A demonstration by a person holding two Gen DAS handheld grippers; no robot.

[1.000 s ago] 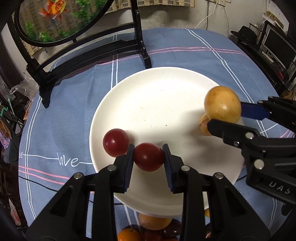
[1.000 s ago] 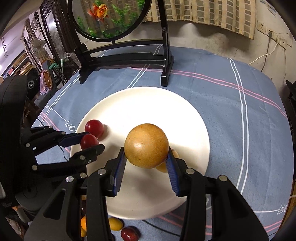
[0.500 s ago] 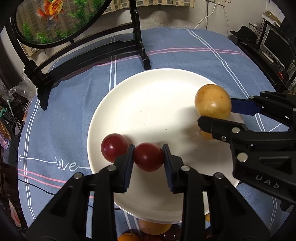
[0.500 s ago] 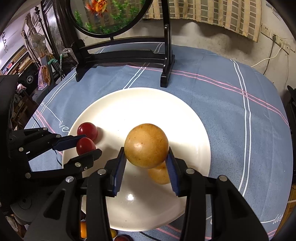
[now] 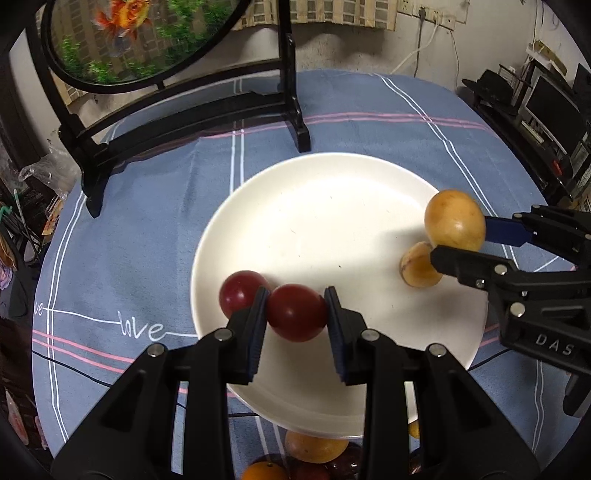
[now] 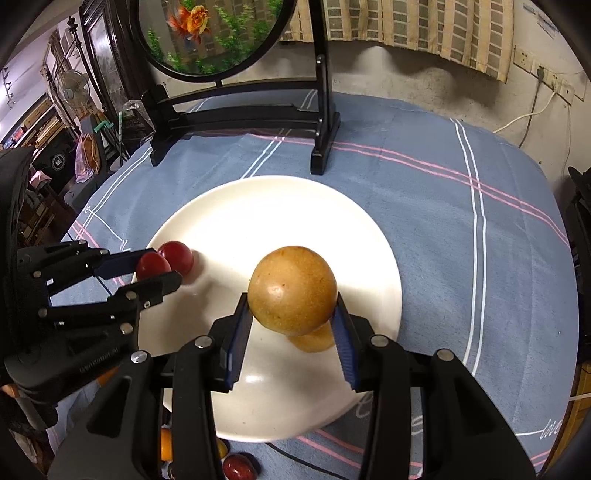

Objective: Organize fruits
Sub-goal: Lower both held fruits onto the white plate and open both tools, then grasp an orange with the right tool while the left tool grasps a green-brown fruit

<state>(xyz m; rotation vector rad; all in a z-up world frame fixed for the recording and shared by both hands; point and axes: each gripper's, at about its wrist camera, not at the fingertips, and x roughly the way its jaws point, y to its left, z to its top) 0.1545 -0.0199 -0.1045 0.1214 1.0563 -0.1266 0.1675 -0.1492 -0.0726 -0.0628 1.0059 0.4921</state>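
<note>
A white plate [image 5: 325, 206] [image 6: 258, 206] lies on the blue cloth. My left gripper [image 5: 295, 314] is shut on a dark red fruit [image 5: 297, 312] over the plate's near left part, right beside a second red fruit [image 5: 238, 293] [image 6: 177, 256] that rests on the plate. My right gripper [image 6: 291, 317] is shut on a large golden-brown round fruit [image 6: 291, 286] [image 5: 454, 219], held just above a smaller yellow fruit [image 5: 417, 264] [image 6: 314, 339] lying on the plate's right side. In the right wrist view the left gripper [image 6: 155, 273] and its red fruit [image 6: 151, 264] show at the left.
A black wooden stand [image 5: 207, 114] [image 6: 321, 129] with a round goldfish picture [image 5: 129, 33] rises behind the plate. Several loose orange, yellow and dark red fruits [image 5: 314, 448] [image 6: 238, 467] lie on the cloth at the plate's near edge. Furniture and clutter surround the table.
Both views have shifted slightly while each gripper keeps its fruit. The held red fruit now sits close against the resting one, and the golden fruit hangs over the smaller yellow one.
</note>
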